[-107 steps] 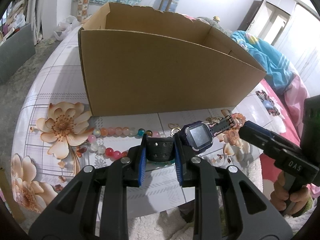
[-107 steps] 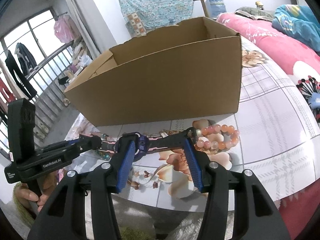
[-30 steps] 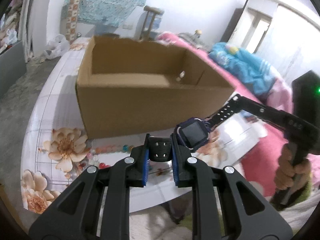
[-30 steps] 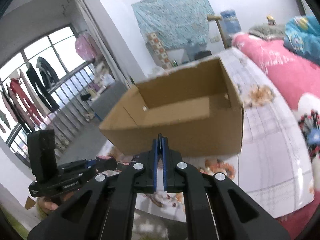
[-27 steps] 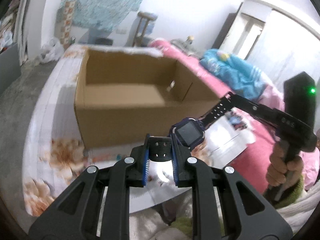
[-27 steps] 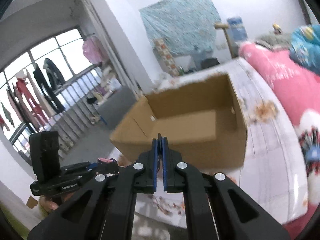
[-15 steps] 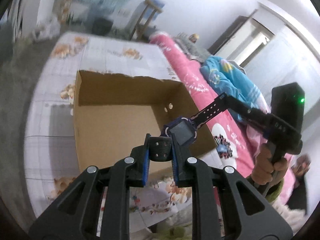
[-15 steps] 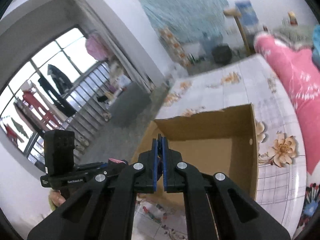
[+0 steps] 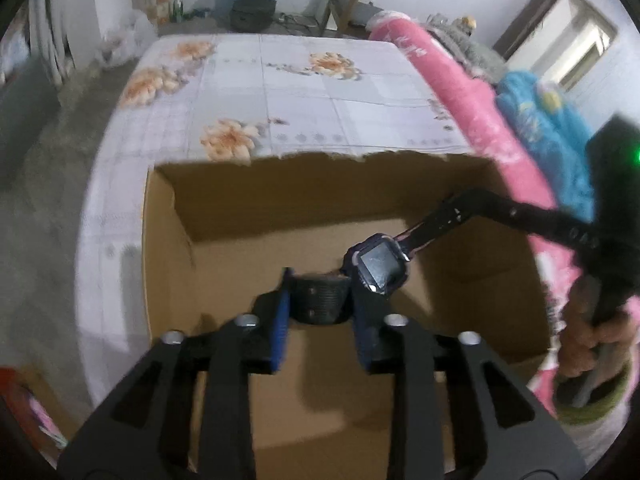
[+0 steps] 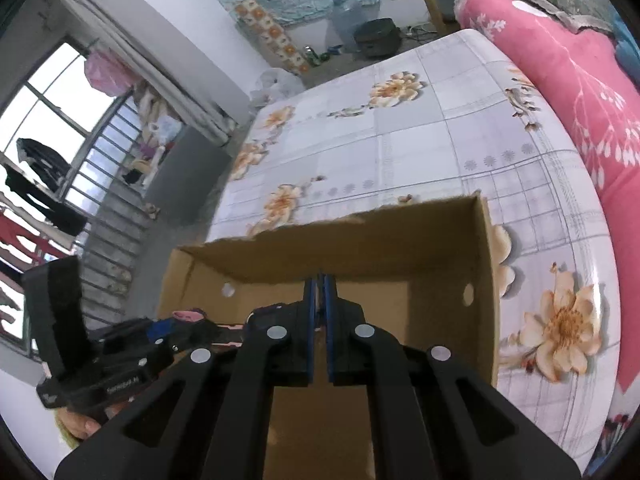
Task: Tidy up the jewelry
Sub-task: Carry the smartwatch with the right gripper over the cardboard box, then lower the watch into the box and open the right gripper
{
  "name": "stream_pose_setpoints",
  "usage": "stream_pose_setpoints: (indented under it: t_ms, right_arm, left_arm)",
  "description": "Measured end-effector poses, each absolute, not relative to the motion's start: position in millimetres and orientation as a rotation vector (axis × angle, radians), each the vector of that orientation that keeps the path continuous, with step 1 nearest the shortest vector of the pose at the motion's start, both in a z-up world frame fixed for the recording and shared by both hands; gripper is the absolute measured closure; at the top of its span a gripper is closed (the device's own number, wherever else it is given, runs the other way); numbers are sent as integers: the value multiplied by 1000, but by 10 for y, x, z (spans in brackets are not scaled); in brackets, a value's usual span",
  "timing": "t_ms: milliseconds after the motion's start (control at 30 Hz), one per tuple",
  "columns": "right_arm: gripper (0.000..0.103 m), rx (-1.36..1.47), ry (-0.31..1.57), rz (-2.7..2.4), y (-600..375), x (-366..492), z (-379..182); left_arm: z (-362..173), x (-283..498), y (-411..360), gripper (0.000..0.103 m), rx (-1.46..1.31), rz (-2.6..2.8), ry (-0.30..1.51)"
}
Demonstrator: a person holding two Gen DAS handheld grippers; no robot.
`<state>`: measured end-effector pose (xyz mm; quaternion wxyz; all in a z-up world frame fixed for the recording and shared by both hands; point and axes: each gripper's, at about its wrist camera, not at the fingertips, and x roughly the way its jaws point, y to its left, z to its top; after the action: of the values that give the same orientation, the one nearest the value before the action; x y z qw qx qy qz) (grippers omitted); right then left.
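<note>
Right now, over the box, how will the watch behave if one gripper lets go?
Watch likely swings: its strap bends between left gripper, jaws just opening around it, and right gripper. Probably light: a strap pinch carries it.

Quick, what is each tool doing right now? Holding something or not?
Left tool: jaws have just been opening; the smartwatch strap end sits between them, over the cardboard box.
Right tool: shut on the other strap end.
</note>
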<state>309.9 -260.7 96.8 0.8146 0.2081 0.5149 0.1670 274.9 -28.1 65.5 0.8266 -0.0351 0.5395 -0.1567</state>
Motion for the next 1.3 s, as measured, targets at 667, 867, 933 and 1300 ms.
stream_pose_setpoints:
  t_ms: [667,867,933,1300]
  right_arm:
    - [65,188,1066,378,-2425,2883,1191]
    - [63,-16,1192,498,-1862,2964,972]
    - [57,-104,1217,532,-1656,3022,869]
    - [48,-597,1265,628,-878,3252,379]
  left_arm:
    - [1289,2065,-54,33,38,-292,833]
    - [1354,1643,294,28,-44,-285,779]
    - [1316,1480,462,28,-95,-284,764]
    - [851,958,1113,27,-220,-176,739]
